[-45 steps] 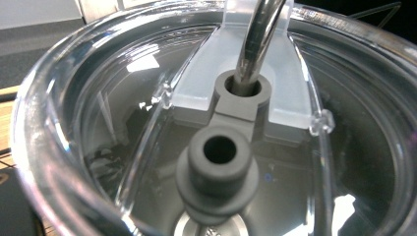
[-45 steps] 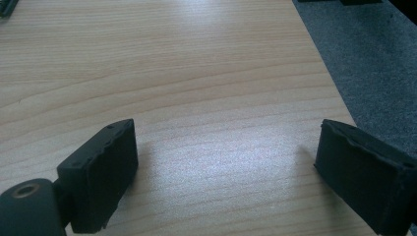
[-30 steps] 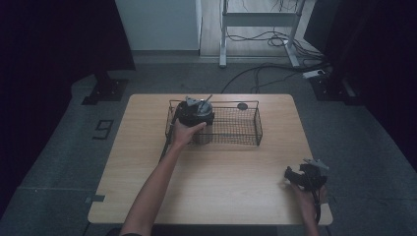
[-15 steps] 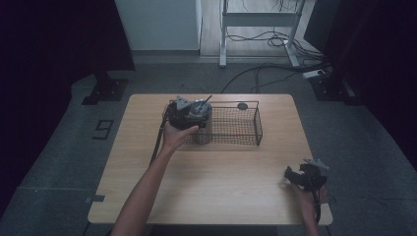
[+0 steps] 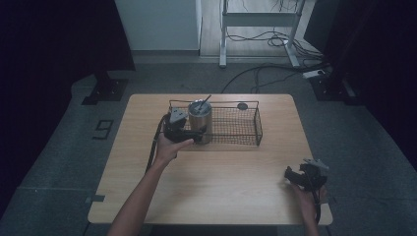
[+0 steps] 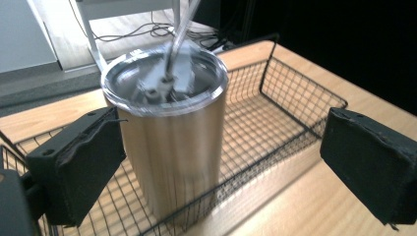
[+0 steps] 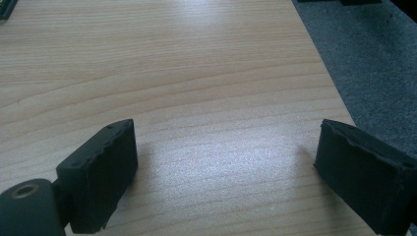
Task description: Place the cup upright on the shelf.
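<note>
The steel lidded tumbler with a straw [image 6: 169, 132] already stands upright in the black wire basket [image 5: 236, 129], the left gripper [image 5: 189, 135], its jaws just closing a little, open and clear beside it, while the right gripper [image 5: 294, 175] rests open.

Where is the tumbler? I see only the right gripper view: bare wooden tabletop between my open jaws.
Observer: The steel tumbler stands upright in the wire basket, at its left end.
Operator: Is the left hand-held gripper holding it?
Observer: No. The left hand-held gripper has just been closing its jaws with the tumbler between them, but one pad stands clear.
Operator: Is it lidded?
Observer: Yes, a clear lid with a straw through it.
</note>
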The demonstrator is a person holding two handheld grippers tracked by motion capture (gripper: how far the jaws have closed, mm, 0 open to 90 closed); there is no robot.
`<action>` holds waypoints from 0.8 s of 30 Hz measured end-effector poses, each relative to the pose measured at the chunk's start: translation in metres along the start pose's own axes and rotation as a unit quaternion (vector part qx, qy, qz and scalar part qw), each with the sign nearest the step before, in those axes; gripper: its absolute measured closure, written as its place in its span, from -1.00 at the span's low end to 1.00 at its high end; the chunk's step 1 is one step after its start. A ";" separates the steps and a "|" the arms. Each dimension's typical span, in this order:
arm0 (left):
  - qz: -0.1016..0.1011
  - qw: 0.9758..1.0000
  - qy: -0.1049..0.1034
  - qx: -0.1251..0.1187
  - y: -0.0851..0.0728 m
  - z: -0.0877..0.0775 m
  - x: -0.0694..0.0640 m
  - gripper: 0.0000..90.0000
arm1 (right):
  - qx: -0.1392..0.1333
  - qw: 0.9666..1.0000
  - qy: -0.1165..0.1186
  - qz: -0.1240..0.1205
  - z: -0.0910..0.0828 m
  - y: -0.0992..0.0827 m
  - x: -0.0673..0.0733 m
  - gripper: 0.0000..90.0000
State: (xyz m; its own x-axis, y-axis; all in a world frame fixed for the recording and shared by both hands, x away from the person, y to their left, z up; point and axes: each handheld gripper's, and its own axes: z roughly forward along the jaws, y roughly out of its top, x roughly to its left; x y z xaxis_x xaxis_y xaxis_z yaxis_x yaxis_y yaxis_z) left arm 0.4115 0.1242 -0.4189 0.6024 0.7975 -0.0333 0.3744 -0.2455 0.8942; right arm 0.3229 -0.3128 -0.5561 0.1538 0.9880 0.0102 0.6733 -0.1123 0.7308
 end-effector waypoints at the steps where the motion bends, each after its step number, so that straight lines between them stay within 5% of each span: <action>1: 0.000 1.000 0.000 0.000 0.000 0.000 0.000 -0.94 | 0.000 1.000 0.000 0.000 0.000 0.000 0.000 -0.80; 5: -0.004 1.000 -0.006 0.011 -0.012 -0.011 -0.003 -0.93 | 0.001 1.000 -0.001 0.000 0.000 0.000 0.000 -0.80; 16: -0.032 0.999 -0.013 -0.016 -0.039 -0.047 -0.008 -0.89 | 0.001 1.000 0.000 0.000 0.000 0.000 0.000 -0.80; 24: -0.039 0.999 -0.016 -0.012 -0.075 -0.074 -0.008 -0.90 | 0.001 1.000 0.000 0.000 0.000 0.000 0.000 -0.80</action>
State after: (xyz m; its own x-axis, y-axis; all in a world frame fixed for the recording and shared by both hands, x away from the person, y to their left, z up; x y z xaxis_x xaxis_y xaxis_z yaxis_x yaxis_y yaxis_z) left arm 0.3267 0.1772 -0.4528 0.5940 0.7960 -0.1162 0.4036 -0.1699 0.8990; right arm 0.3228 -0.3126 -0.5559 0.1549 0.9879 0.0101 0.6751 -0.1134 0.7290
